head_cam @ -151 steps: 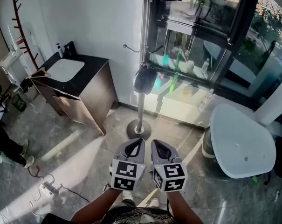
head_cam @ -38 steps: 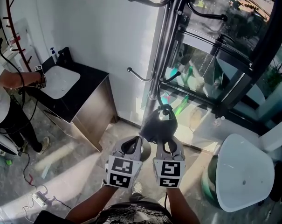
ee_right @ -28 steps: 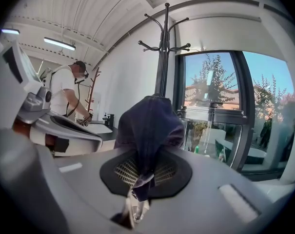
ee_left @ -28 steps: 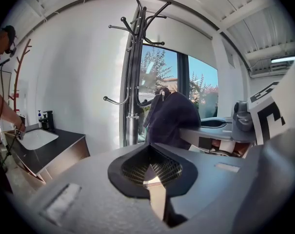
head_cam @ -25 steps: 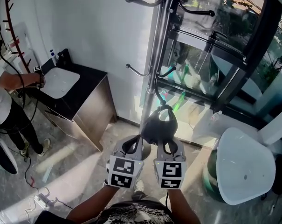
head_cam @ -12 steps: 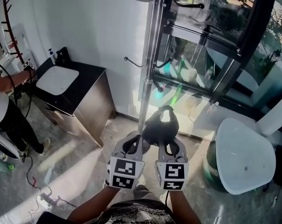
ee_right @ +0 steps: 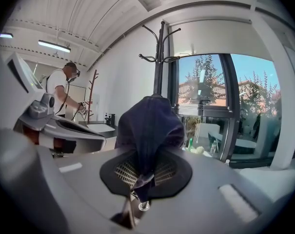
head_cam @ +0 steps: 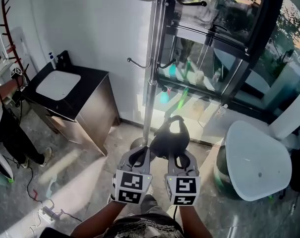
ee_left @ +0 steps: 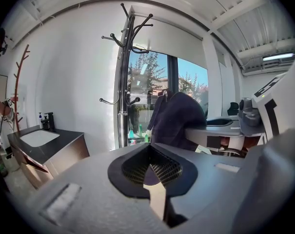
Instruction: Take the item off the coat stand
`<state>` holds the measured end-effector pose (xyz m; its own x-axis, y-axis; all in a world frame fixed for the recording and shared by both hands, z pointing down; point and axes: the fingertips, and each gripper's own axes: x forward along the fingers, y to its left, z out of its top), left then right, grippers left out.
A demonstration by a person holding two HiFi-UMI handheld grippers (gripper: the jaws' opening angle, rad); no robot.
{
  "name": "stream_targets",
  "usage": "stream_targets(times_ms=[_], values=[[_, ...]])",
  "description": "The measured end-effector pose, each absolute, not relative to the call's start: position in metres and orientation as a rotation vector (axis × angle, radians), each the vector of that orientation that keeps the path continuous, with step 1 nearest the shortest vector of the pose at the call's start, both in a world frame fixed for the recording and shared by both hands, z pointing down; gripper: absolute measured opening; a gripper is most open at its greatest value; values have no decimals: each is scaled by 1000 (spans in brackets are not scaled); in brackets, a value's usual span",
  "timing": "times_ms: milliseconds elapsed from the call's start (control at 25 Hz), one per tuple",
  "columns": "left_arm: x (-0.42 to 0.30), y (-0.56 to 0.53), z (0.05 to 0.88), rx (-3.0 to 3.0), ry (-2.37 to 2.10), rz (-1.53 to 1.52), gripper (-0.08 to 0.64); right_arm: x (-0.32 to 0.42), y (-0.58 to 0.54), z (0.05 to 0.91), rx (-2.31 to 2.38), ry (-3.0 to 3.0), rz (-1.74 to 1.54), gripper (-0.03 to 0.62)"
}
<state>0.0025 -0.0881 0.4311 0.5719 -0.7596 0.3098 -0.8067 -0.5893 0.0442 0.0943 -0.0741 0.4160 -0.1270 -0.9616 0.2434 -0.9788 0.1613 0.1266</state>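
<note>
A dark navy cap [head_cam: 170, 137] hangs free of the chrome coat stand [head_cam: 150, 68], its strap pinched in my right gripper [head_cam: 178, 156], which is shut on it. In the right gripper view the cap [ee_right: 149, 126] droops over the jaws of the right gripper [ee_right: 140, 172], with the coat stand [ee_right: 159, 67] behind it. My left gripper [head_cam: 140, 157] sits beside the right one, shut with nothing in it. The left gripper view shows its closed left gripper [ee_left: 151, 172], the cap [ee_left: 179, 121] at the right and the bare-hooked coat stand [ee_left: 123, 82].
A black-topped cabinet with a white sink [head_cam: 75, 95] stands at the left wall. A white round table [head_cam: 256, 160] is at the right, before the glass window. A person [head_cam: 3, 128] stands at the far left near a red rack [head_cam: 11, 33]. A power strip [head_cam: 48, 214] lies on the floor.
The cap has come off the stand's lower hook and moved down and back with my right gripper. Both grippers have drawn away from the stand.
</note>
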Motion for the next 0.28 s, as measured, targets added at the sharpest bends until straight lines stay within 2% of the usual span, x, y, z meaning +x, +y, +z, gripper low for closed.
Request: stream_targets(times_ms=[280], values=[[7,-77,427,2638,-1316,378,2,98,-64,413,1885,-2175,86,25]])
